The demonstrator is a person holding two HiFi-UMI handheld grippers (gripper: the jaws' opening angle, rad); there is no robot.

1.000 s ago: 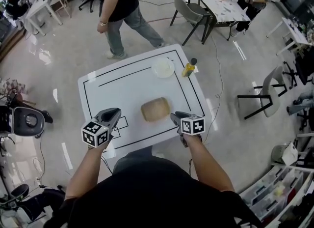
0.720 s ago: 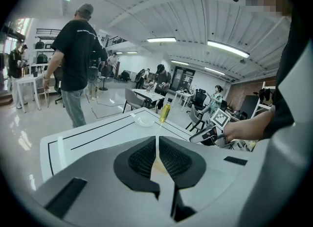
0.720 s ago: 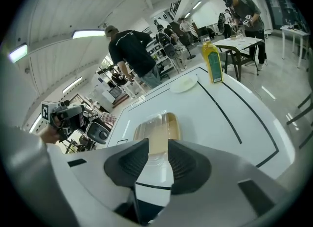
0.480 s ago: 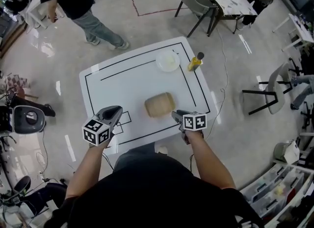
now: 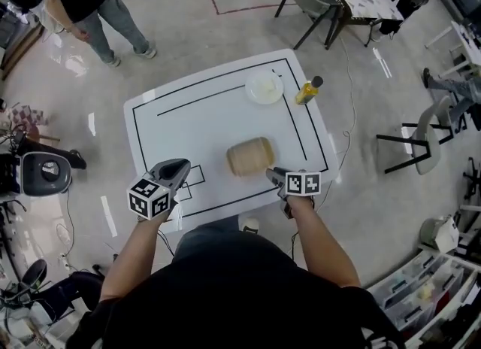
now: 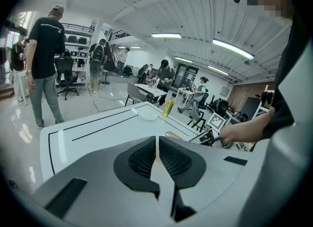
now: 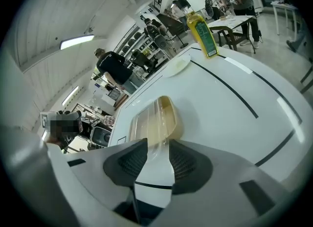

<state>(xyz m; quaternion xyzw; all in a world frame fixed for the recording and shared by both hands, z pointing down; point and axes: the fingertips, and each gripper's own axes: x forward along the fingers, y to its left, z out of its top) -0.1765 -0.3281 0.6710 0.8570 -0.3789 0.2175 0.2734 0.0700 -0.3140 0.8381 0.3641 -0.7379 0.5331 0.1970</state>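
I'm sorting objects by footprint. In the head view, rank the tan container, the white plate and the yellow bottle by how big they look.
1. tan container
2. white plate, only slightly smaller and farther from the camera, so this gap is unsure
3. yellow bottle, clearly smallest

Head cam: high up, looks steeply down, whole white table [image 5: 195, 129] in frame. Left gripper view: low at near-left edge, faces across twd far-right corner. Right gripper view: low at near-right edge, v. close to tan box [image 7: 156, 121], faces far-left. All 3 share plate [image 5: 264, 86] & bottle [image 5: 308, 92].
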